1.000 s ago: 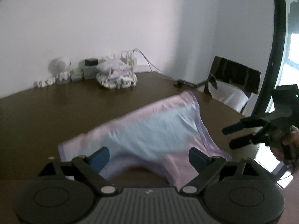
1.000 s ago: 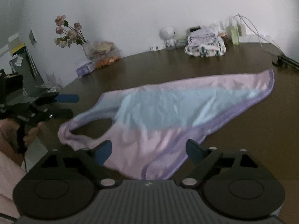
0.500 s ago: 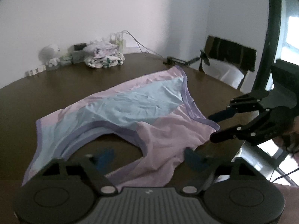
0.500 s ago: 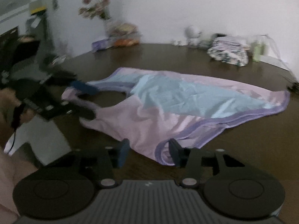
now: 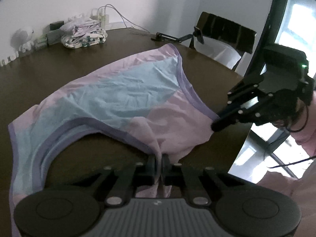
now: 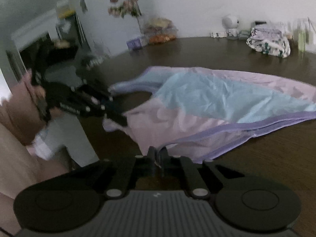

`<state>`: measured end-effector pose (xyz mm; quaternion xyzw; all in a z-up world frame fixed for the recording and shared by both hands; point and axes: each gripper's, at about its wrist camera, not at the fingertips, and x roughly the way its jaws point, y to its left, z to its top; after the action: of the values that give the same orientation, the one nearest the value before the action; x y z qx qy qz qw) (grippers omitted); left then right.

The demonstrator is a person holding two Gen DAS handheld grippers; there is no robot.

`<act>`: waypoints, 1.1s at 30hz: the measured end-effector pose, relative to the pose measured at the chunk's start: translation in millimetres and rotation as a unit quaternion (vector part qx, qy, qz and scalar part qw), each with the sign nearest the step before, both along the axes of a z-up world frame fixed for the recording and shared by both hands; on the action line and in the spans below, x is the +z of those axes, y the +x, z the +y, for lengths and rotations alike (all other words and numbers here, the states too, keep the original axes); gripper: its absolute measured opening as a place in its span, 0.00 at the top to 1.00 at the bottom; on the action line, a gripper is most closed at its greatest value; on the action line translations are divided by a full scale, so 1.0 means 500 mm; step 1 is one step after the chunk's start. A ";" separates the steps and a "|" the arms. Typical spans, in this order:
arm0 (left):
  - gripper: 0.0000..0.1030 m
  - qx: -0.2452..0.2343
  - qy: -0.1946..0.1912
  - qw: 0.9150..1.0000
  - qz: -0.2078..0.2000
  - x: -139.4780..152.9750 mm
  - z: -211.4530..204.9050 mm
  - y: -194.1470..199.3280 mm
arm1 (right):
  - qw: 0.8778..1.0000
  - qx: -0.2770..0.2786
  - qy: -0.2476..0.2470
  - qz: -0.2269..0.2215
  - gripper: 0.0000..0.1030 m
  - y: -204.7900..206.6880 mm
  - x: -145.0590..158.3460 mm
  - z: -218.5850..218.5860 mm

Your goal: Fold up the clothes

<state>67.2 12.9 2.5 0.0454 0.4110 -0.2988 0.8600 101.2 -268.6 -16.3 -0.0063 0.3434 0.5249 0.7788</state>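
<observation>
Dark table (image 5: 49, 67), one pink-and-blue garment (image 5: 122, 96), two hand-held grippers, left (image 5: 160, 163) and right (image 6: 158, 156), each clamped on its hem.

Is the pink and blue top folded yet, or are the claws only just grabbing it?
Only just starting. Done: a pile of folded clothes sits at the back of the table. In hand: the left claw and the right claw are each shut on the near edge of the pink and blue top. Left: the top lies spread out with no fold in it yet.
</observation>
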 end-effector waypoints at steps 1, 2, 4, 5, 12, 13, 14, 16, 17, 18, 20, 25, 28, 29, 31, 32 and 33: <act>0.94 -0.001 -0.009 1.000 0.006 0.004 0.004 0.002 | 1.000 -0.002 0.016 0.012 0.96 0.009 0.003 -0.012; 0.93 -0.001 -0.026 1.000 0.008 0.008 0.012 0.002 | 0.999 -0.004 0.031 0.024 0.96 0.018 0.005 -0.024; 0.92 -0.003 -0.061 0.998 0.012 0.017 0.031 0.001 | 0.997 -0.014 0.062 0.047 0.96 0.036 0.006 -0.047; 0.90 -0.006 -0.073 0.997 0.012 0.021 0.036 -0.001 | 0.995 -0.018 0.076 0.059 0.96 0.045 0.006 -0.058; 0.83 -0.026 -0.112 0.993 0.024 0.028 0.045 -0.007 | 0.985 -0.017 0.129 0.116 0.96 0.074 -0.005 -0.085; 0.76 -0.020 -0.107 0.994 0.022 0.027 0.043 -0.005 | 0.984 -0.018 0.131 0.123 0.96 0.078 -0.008 -0.088; 0.71 -0.009 -0.103 0.994 0.018 0.027 0.045 -0.004 | 0.984 -0.026 0.127 0.124 0.96 0.082 -0.010 -0.087; 0.57 0.015 -0.095 0.995 0.010 0.026 0.051 0.000 | 0.985 -0.047 0.113 0.125 0.95 0.091 -0.015 -0.084; 0.57 0.023 -0.090 0.996 0.002 0.028 0.053 -0.003 | 0.984 -0.057 0.110 0.129 0.95 0.094 -0.021 -0.085; 0.57 0.030 -0.084 0.996 -0.007 0.030 0.056 -0.006 | 0.984 -0.065 0.106 0.131 0.94 0.094 -0.024 -0.084; 0.57 0.023 -0.083 0.996 -0.010 0.030 0.057 -0.011 | 0.984 -0.075 0.096 0.127 0.91 0.090 -0.027 -0.081; 0.52 0.009 -0.067 0.998 0.002 0.012 0.043 -0.005 | 0.988 -0.087 0.080 0.096 0.66 0.063 -0.012 -0.075; 0.75 -0.001 -0.051 0.999 0.014 -0.006 0.025 0.008 | 0.991 -0.096 0.064 0.070 0.63 0.040 0.002 -0.073; 0.88 -0.006 -0.047 0.999 0.016 -0.011 0.019 0.012 | 0.991 -0.102 0.058 0.059 0.63 0.031 0.008 -0.072; 0.99 -0.005 -0.045 0.999 0.018 -0.014 0.016 0.023 | 0.992 -0.114 0.044 0.024 0.63 0.008 0.027 -0.070; 0.99 0.000 -0.049 0.999 0.017 -0.011 0.020 0.030 | 0.992 -0.118 0.035 0.000 0.63 -0.006 0.040 -0.066; 0.99 0.006 -0.052 0.999 0.015 -0.008 0.023 0.038 | 0.992 -0.117 0.028 -0.025 0.63 -0.023 0.055 -0.058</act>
<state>86.1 24.5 -1.6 -0.0063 0.4083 -0.3150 0.8567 89.8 -297.8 11.0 0.0421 0.3073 0.4395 0.8430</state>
